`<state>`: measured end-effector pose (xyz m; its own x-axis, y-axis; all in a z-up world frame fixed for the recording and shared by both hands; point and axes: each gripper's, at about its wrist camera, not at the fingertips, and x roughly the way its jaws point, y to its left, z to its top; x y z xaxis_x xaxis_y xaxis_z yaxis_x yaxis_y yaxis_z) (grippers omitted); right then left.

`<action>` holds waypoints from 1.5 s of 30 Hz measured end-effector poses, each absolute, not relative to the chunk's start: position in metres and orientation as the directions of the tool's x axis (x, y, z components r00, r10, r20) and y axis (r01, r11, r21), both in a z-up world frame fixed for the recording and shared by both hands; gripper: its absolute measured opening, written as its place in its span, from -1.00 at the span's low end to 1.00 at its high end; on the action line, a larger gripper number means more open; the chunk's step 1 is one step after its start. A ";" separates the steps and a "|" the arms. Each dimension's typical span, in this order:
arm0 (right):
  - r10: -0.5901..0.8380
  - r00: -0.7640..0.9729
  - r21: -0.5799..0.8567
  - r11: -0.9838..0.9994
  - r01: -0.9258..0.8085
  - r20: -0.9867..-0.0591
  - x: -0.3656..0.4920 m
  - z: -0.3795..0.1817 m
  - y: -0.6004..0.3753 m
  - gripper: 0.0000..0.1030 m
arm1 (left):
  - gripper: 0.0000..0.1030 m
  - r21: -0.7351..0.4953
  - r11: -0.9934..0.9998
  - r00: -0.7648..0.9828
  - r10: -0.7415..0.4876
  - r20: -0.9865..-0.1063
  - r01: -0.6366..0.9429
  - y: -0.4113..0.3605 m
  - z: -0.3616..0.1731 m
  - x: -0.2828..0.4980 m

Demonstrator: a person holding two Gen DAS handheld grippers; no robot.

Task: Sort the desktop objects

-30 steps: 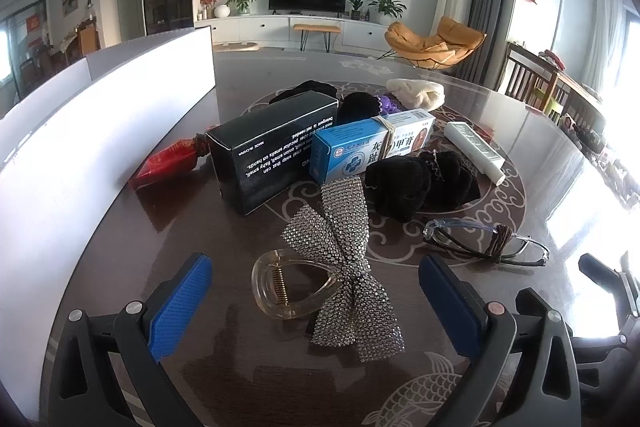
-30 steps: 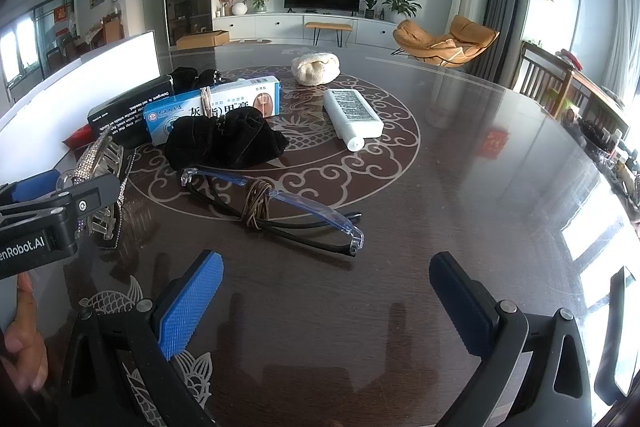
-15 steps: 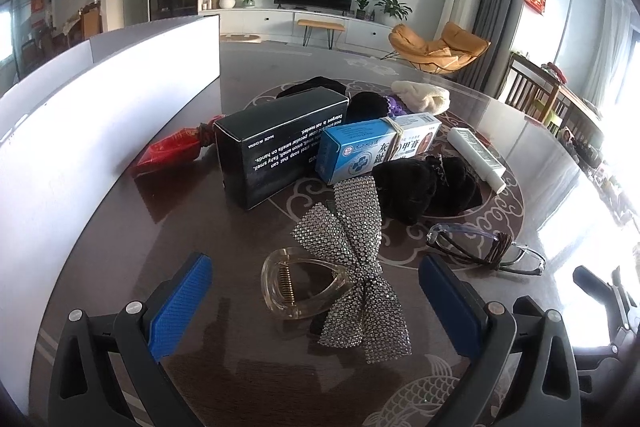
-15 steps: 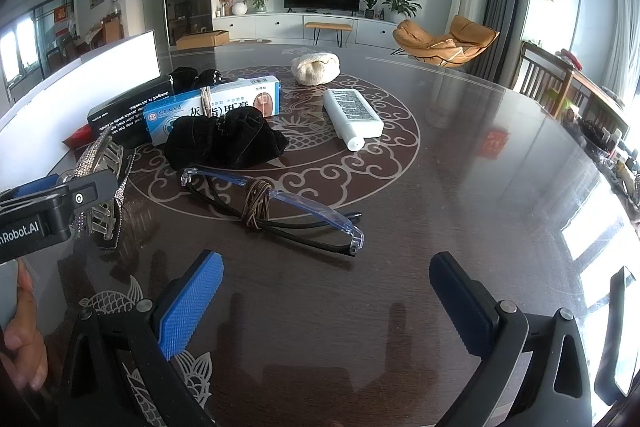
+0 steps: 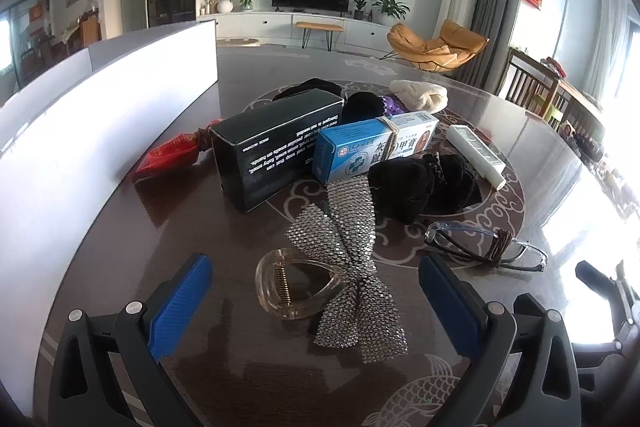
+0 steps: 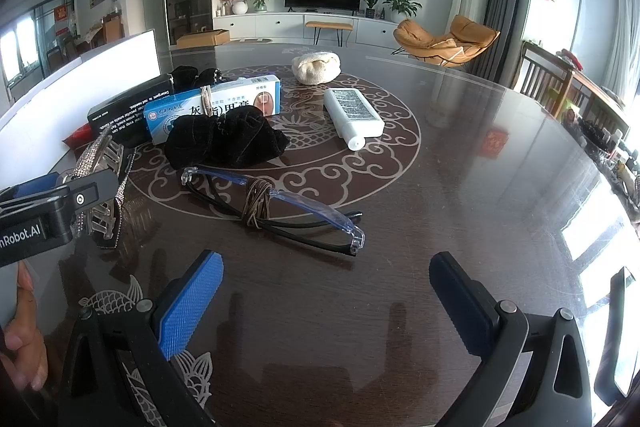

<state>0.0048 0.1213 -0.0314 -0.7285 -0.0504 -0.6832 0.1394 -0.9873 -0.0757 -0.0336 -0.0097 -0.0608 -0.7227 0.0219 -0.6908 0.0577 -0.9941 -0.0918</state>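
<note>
left gripper (image 5: 316,291) spread wide over the dark table (image 5: 160,227), framing a rhinestone bow hair claw (image 5: 340,267) lying between its blue pads. right gripper (image 6: 326,291) likewise spread, empty, just short of folded glasses (image 6: 276,203) bound with a brown tie, near a black velvet pouch (image 6: 224,139).

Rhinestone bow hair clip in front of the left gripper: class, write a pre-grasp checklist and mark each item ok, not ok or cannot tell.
1. Left gripper open: ok.
2. Rhinestone bow hair clip lies between its fingers' line: ok.
3. Clip free of the black box: ok.
4. Bow's top end clear of the blue medicine box: cannot tell, they overlap in view.
5. Right gripper open and clear of the glasses: ok.
6. Destination for the clip visible: cannot tell.
</note>
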 end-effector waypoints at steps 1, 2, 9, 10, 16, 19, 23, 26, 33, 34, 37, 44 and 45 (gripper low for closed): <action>-0.050 -0.729 -0.076 -0.987 0.139 -0.682 0.005 -0.032 0.121 1.00 | 1.00 -0.082 -0.995 -0.726 0.016 -0.687 0.055 -0.008 -0.060 -0.033; -0.050 -0.729 -0.075 -0.988 0.138 -0.683 0.005 -0.032 0.121 1.00 | 1.00 -0.070 -0.996 -0.731 0.009 -0.682 0.052 -0.006 -0.059 -0.032; -0.050 -0.729 -0.074 -0.988 0.137 -0.683 0.004 -0.033 0.121 1.00 | 1.00 -0.017 -0.999 -0.741 -0.013 -0.671 0.032 0.003 -0.057 -0.030; -0.050 -0.729 -0.074 -0.988 0.137 -0.683 0.004 -0.033 0.121 1.00 | 1.00 -0.019 -0.999 -0.741 -0.012 -0.671 0.034 0.003 -0.057 -0.030; -0.050 -0.728 -0.073 -0.988 0.136 -0.683 0.003 -0.034 0.122 1.00 | 1.00 -0.049 -0.998 -0.733 0.002 -0.680 0.043 -0.001 -0.058 -0.032; -0.050 -0.728 -0.073 -0.988 0.136 -0.683 0.003 -0.034 0.122 1.00 | 1.00 -0.054 -0.998 -0.731 0.005 -0.682 0.044 -0.002 -0.058 -0.032; -0.050 -0.728 -0.073 -0.988 0.136 -0.684 0.003 -0.033 0.121 1.00 | 1.00 -0.051 -0.998 -0.732 0.004 -0.682 0.042 -0.002 -0.059 -0.032; -0.050 -0.728 -0.073 -0.988 0.136 -0.683 0.003 -0.033 0.121 1.00 | 1.00 -0.050 -0.998 -0.732 0.004 -0.681 0.041 -0.002 -0.058 -0.031; -0.049 -0.728 -0.074 -0.988 0.135 -0.684 0.003 -0.033 0.121 1.00 | 1.00 -0.050 -0.998 -0.732 0.004 -0.681 0.041 -0.002 -0.058 -0.031; -0.049 -0.728 -0.074 -0.988 0.135 -0.684 0.003 -0.033 0.121 1.00 | 1.00 -0.049 -0.998 -0.732 0.004 -0.681 0.041 -0.002 -0.058 -0.031; -0.048 -0.728 -0.074 -0.988 0.136 -0.684 0.003 -0.034 0.121 1.00 | 1.00 -0.049 -0.998 -0.732 0.003 -0.681 0.041 -0.002 -0.059 -0.032; -0.049 -0.728 -0.073 -0.988 0.135 -0.684 0.003 -0.033 0.121 1.00 | 1.00 -0.048 -0.998 -0.733 0.004 -0.680 0.039 -0.001 -0.058 -0.032; -0.049 -0.728 -0.073 -0.988 0.135 -0.684 0.003 -0.033 0.121 1.00 | 1.00 -0.048 -0.998 -0.733 0.004 -0.680 0.040 -0.001 -0.058 -0.032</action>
<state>0.0033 0.1213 -0.0331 -0.7280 -0.0488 -0.6839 0.1351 -0.9881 -0.0733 -0.0318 -0.0014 -0.0584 -0.7329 0.0036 -0.6803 0.0395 -0.9981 -0.0479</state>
